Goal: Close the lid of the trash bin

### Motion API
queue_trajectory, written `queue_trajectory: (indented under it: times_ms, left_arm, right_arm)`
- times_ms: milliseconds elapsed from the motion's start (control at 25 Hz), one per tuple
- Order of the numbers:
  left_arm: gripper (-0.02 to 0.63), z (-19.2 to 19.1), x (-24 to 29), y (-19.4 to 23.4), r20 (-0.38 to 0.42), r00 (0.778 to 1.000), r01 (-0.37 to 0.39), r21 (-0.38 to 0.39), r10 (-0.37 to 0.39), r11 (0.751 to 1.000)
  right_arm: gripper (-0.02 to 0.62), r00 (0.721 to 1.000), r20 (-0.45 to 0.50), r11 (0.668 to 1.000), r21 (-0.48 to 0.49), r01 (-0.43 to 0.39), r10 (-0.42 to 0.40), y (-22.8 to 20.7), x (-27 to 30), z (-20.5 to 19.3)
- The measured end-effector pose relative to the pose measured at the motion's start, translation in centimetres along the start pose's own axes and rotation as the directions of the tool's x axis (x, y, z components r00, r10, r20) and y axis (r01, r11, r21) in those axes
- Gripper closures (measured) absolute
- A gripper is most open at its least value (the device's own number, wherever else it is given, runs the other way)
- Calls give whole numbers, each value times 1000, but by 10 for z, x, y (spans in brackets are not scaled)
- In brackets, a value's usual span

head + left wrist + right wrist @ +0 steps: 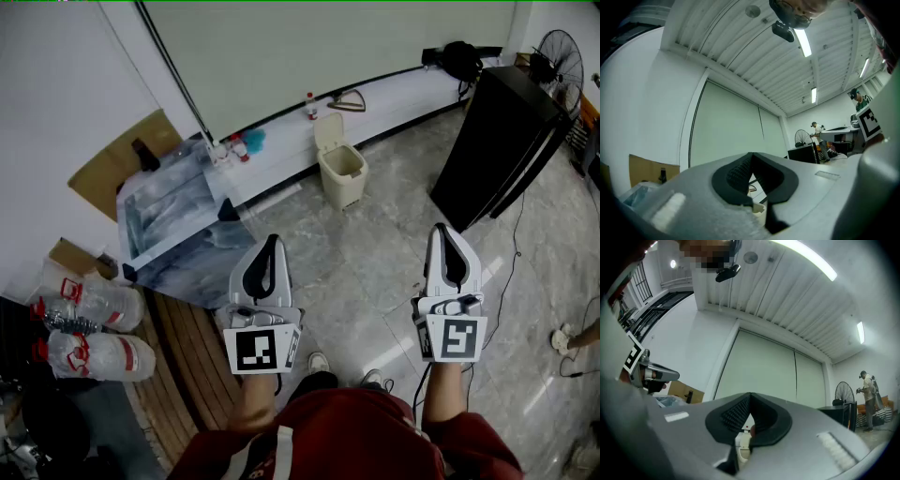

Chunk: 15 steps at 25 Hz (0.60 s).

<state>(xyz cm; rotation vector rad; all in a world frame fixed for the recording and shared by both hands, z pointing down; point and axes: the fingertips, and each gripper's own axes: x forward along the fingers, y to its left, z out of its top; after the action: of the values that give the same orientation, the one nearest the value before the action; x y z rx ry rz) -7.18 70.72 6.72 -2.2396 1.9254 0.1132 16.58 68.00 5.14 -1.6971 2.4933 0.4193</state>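
Both tools are up in front of the person, side by side in the lower half of the head view. The left gripper [271, 244] has its black ribbed fingers [733, 176] pressed together at the tips, nothing between them. The right gripper [445, 232] matches it: its dark fingers [732, 414] meet at the tips and hold nothing. Each has a smooth white shell and a cube with square black-and-white markers at the back.

The trash bin [343, 174] sits well ahead of both grippers, above the centre of the head view. It is a cream plastic bin with a squarish tapered body, standing on the glossy grey stone-look floor [375, 272]. Its lid [327, 130] stands upright, hinged at the back, so the mouth is open. The bin stands just in front of a low white ledge [403, 94] that runs along the wall. In the right gripper view a pale sliver of it shows through the gap under the finger tips [742, 445].

On the ledge, left of the lid, stands a small bottle with a red cap [310, 105]. At upper right a tall, boxy black cabinet [502, 141] leans into the frame, with a round wire-grille fan [561, 56] behind it. At left sit a grey marbled desk [173, 220] and flat brown cardboard [117, 159].
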Motion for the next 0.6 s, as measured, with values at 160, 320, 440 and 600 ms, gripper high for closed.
queue_trajectory:
  times_ms: [160,320,440,600]
  left_arm:
    - [604,-8,5,38,3,1000,11,-8,-11,1000]
    - [603,-15,12,67,12,1000,26,-21,-26,999]
    - [603,-22,15,83,12,999,42,-36,-42,998]
    - [604,-30,22,99,9,998,57,-53,-57,997]
  right_arm:
    - [597,1000,-1,1000,-3,4,-4,32,23,-4]
    - [597,1000,3,1000,4,11,-11,58,40,-7]
    - [597,1000,1,1000,12,23,-23,73,48,-9]
    - [597,999,5,999,-1,38,-38,82,56,-11]
